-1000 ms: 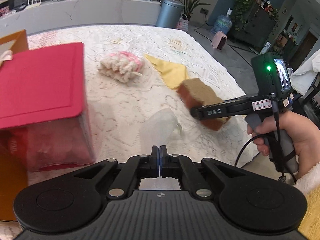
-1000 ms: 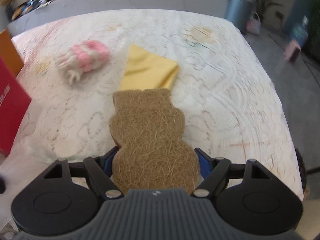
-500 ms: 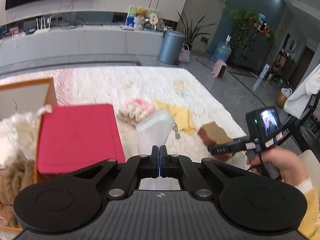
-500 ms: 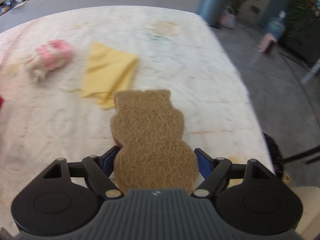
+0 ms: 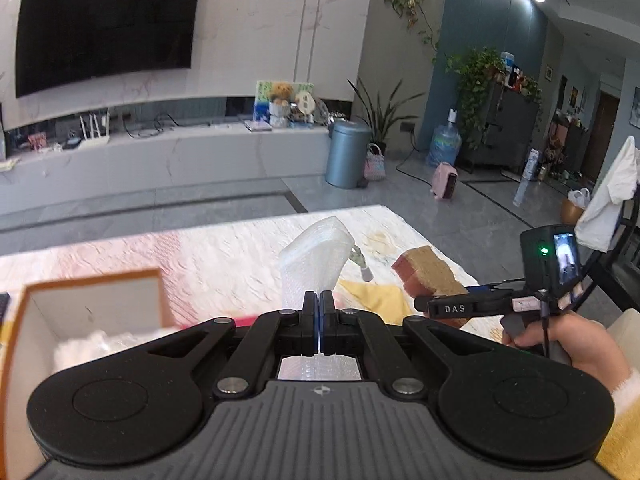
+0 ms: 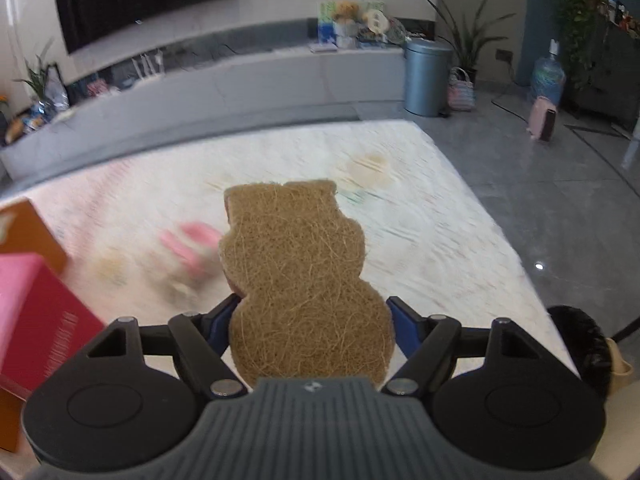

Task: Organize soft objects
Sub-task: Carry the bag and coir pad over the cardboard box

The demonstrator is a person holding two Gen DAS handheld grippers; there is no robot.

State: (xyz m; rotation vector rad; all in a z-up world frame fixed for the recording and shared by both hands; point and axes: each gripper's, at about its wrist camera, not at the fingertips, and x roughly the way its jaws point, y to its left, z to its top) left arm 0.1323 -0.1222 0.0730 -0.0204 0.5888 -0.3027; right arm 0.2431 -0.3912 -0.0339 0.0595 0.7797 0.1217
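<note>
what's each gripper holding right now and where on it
The left gripper pinches a clear plastic bag by its lower edge. The right gripper clamps the brown sponge across its near, wider end.

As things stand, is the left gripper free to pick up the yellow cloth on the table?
Probably not: the left gripper is shut on a white mesh pouch, so it would need to drop that before taking the yellow cloth.

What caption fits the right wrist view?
Right claw shut on a brown scouring sponge, held above the white tablecloth.

Both claws rose, lifting pouch (image 5: 316, 258) and sponge (image 6: 298, 276).
</note>
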